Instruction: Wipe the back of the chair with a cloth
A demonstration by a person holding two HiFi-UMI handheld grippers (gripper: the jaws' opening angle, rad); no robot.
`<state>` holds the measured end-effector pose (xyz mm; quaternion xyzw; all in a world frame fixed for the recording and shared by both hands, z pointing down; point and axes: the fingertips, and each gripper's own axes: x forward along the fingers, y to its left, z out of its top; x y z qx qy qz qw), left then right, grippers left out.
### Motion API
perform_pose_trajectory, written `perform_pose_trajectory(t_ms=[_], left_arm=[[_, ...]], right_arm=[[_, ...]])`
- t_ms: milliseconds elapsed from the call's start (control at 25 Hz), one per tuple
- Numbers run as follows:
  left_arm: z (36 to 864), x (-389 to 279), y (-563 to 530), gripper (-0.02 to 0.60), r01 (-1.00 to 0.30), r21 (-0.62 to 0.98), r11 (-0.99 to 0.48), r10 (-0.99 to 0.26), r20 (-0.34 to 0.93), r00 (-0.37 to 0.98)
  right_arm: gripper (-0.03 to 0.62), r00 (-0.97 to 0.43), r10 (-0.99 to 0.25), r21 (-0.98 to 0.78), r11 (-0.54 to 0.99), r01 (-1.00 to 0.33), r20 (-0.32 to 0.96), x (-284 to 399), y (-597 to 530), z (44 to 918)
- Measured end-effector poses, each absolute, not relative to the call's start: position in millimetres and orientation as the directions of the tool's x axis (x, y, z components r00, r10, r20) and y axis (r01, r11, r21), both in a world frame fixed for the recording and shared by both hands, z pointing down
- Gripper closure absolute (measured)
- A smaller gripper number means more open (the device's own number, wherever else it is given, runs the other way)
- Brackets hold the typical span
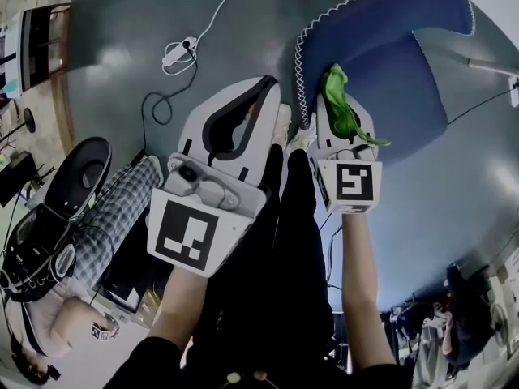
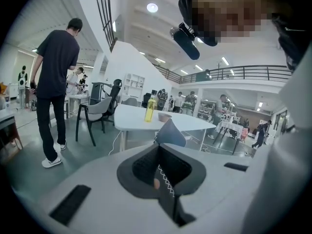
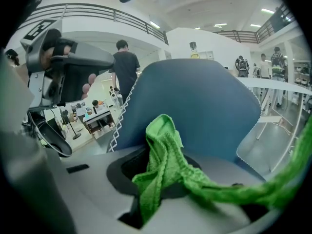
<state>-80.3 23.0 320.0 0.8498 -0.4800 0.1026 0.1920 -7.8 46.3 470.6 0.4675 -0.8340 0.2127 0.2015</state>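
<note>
Looking from the left, a white power strip (image 1: 180,53) lies on the grey floor (image 1: 113,47), and someone in checked clothing (image 1: 122,209) sits at the near-left edge. Next comes the left gripper (image 1: 268,87), held up in front of the wearer's dark trousers (image 1: 292,241). Its two dark-padded jaws are drawn together and clamp nothing. It points toward the stitched left edge of the blue chair (image 1: 389,55) and hangs just beside that edge, apart from it as far as the head view lets me judge. Beyond those jaws, in the left gripper view, a white table (image 2: 141,118) carries a yellow bottle (image 2: 149,108). A standing person (image 2: 56,67) in a dark T-shirt faces away at the far left.

Further right, the right gripper (image 1: 332,104) has its jaws clenched on a green cloth (image 3: 163,155). The cloth is bunched between the pads with its top fold standing above them. A long loose tail trails off to the right over the gripper's white body. Straight ahead of it rises the chair's blue panel, edged down its left side in white zigzag stitching (image 3: 122,121). The cloth is right up at that panel, though I cannot tell whether it actually touches. The chair itself stands on the floor at the right of the scene, directly in front of the right gripper.
</note>
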Motion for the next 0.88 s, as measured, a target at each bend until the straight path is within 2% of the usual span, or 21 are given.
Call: perform_pose_trajectory(t_ms=[280, 880], left_arm=[[316, -78, 24, 0.580, -0.854, 0.218, -0.472, -0.779, 0.351, 0.520], [318, -88, 34, 0.580, -0.867, 0.217, -0.448, -0.790, 0.357, 0.498]], right_arm=[[0.548, -0.517, -0.689, -0.163, 0.512, -0.843, 0.508, -11, 46, 475], [0.548, -0.456, -0.672, -0.186, 0.435, -0.881, 0.584, 11, 42, 526]])
